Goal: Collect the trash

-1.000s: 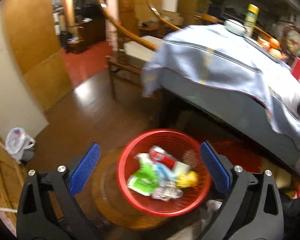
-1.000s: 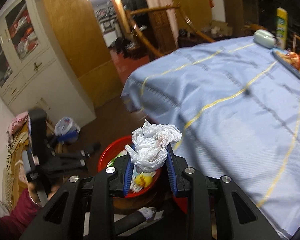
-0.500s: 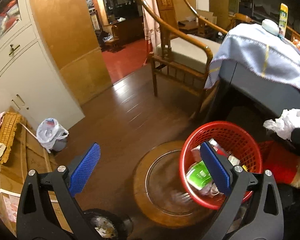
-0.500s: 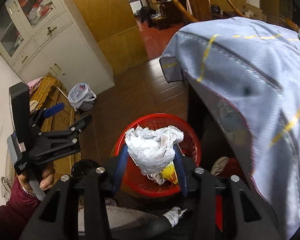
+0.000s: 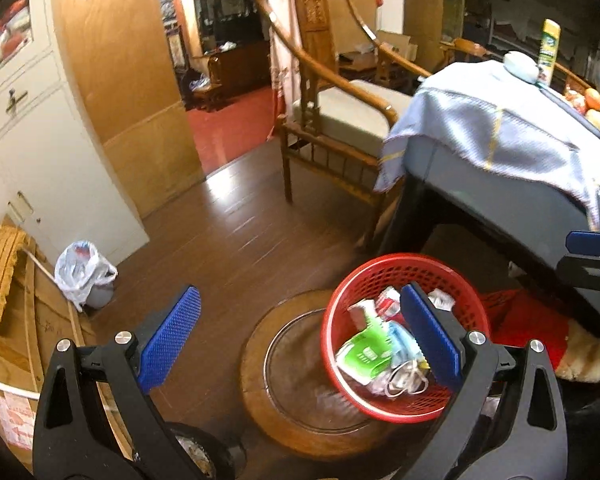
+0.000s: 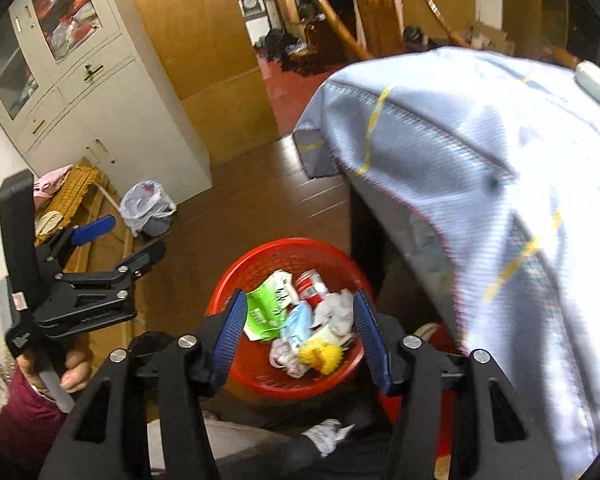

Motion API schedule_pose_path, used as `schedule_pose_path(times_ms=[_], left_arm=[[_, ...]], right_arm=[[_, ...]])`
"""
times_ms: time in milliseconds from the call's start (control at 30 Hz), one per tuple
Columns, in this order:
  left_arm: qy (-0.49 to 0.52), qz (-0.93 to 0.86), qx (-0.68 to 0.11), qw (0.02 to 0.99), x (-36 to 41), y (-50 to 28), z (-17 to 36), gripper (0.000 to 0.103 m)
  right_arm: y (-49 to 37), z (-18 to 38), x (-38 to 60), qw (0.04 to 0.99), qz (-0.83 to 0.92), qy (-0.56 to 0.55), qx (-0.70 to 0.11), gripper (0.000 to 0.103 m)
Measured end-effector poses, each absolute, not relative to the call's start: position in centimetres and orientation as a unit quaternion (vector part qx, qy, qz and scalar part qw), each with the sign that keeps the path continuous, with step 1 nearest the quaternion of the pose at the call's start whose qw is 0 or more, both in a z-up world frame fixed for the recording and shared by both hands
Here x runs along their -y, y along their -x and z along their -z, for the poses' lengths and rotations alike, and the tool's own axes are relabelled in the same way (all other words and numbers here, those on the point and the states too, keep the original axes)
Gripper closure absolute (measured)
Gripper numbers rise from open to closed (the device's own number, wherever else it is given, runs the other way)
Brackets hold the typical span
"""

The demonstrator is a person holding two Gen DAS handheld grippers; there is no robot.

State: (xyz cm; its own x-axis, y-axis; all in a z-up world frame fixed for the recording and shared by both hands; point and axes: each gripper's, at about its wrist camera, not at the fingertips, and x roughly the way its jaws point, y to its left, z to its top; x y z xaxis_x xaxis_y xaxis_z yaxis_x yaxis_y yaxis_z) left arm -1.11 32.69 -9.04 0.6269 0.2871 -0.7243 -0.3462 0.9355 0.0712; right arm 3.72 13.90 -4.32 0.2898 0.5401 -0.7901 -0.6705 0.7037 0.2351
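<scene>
A red mesh basket [image 5: 332,312] [image 6: 256,264] stands on a round wooden stool [image 5: 260,364] beside the table. It holds several pieces of trash: a green packet [image 6: 266,312], a red can [image 6: 310,286], a yellow wad [image 6: 322,356], a blue mask [image 6: 298,320] and a crumpled white tissue [image 6: 338,310]. My right gripper [image 6: 300,338] is open and empty right above the basket. My left gripper [image 5: 300,340] is open and empty, left of the basket; it also shows in the right wrist view [image 6: 118,244].
A table under a blue cloth [image 5: 496,128] [image 6: 480,168] stands right of the basket. A wooden armchair [image 5: 340,116] is behind it. A small bin with a plastic bag [image 5: 82,274] [image 6: 148,208] stands by the white cabinet [image 6: 100,100]. Boxes [image 5: 16,360] lie at the left.
My right gripper has opened and the crumpled white tissue has dropped into the red basket. My left gripper has stayed open, off to the basket's left.
</scene>
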Motion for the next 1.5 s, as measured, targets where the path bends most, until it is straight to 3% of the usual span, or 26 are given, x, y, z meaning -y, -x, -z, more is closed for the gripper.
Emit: schedule_pose_path(times_ms=[267,633,1167,1500], left_arm=[[0.006,-0.146,-0.348,0.926,-28.1,1.2,4.7,0.007],[-0.051,-0.115,-0.296,0.947,-19.4,0.2,-0.9,0.007],[-0.079,-0.185,-0.313,0.928,-12.4,-3.0,-3.1,0.007],[-0.026,-0.279,-0.376,0.883,-15.0,-0.2,0.4,0.007]], right_arm=[[-2.7,0.8,-9.8,0.837,-0.359,0.050,-0.409,0.042],[-2.1,-3.2,-1.3,0.888,-0.320,0.019,-0.330,0.018],[-5.0,-3.6,6.0,0.876,-0.363,-0.033,-0.317,0.016],[-5.6,-3.9,2.5,0.839,-0.428,-0.022,-0.336,0.014]])
